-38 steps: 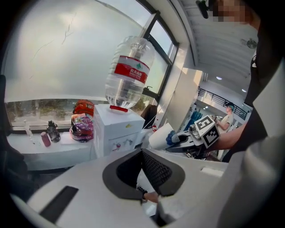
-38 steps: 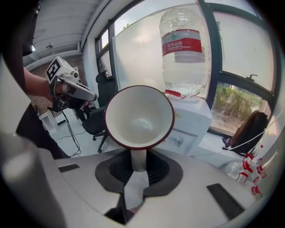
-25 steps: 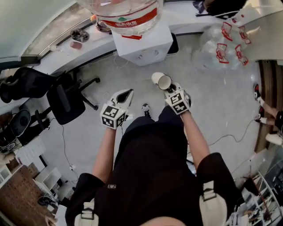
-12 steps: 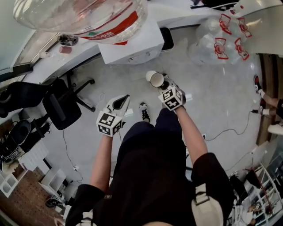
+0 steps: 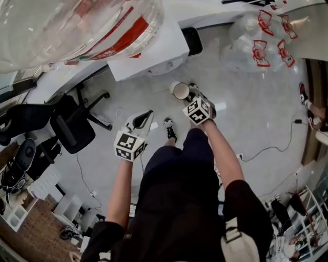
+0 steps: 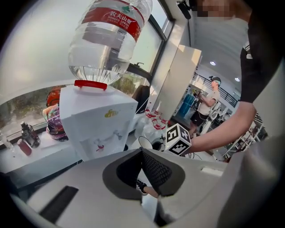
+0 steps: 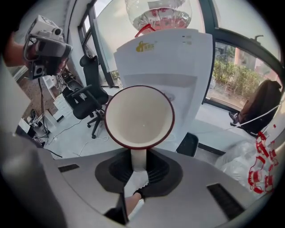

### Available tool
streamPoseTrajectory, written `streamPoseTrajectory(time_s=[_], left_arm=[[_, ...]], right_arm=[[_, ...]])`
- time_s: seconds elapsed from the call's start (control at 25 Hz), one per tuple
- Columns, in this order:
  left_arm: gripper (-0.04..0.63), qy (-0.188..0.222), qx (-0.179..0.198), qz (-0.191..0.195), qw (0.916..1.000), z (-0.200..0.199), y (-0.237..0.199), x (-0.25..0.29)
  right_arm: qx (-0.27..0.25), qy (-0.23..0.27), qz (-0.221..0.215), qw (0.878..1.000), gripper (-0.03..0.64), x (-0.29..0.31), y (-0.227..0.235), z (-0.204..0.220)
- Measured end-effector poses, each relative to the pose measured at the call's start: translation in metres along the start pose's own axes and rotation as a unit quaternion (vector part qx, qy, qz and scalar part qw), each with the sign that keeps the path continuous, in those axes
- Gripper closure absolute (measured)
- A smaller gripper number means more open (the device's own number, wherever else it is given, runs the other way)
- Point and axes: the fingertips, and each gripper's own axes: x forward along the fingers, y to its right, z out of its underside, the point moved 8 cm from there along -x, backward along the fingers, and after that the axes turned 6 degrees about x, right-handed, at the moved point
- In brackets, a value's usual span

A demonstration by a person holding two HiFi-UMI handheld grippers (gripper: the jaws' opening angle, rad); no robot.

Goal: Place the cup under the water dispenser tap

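Before the dispenser (image 7: 164,58), the right claw (image 7: 139,162) grips an empty cup (image 7: 139,116) (red-rimmed), the left claw (image 6: 141,152) pinched shut.

Pale floor (image 5: 256,107) with office chair (image 5: 72,130), clear bags (image 5: 259,38), cable (image 5: 266,150); white ledge (image 5: 205,15) bearing the water dispenser (image 5: 151,53)

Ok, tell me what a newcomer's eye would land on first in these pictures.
The huge upturned water bottle with its red label fills the head view's top left, atop the white dispenser. In front of the dispenser, the right gripper has its jaws clamped on a red-rimmed cup, mouth facing that gripper's camera.
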Motion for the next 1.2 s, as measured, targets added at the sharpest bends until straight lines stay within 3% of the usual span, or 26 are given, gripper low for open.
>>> streamPoseTrajectory(time_s=[1.2], left_arm=[[0.6,-0.035,-0.018,0.011,0.9992,0.036,-0.003,0.052]], right_arm=[[0.015,-0.077,0.05,0.996,0.578,0.122,0.075,0.009]])
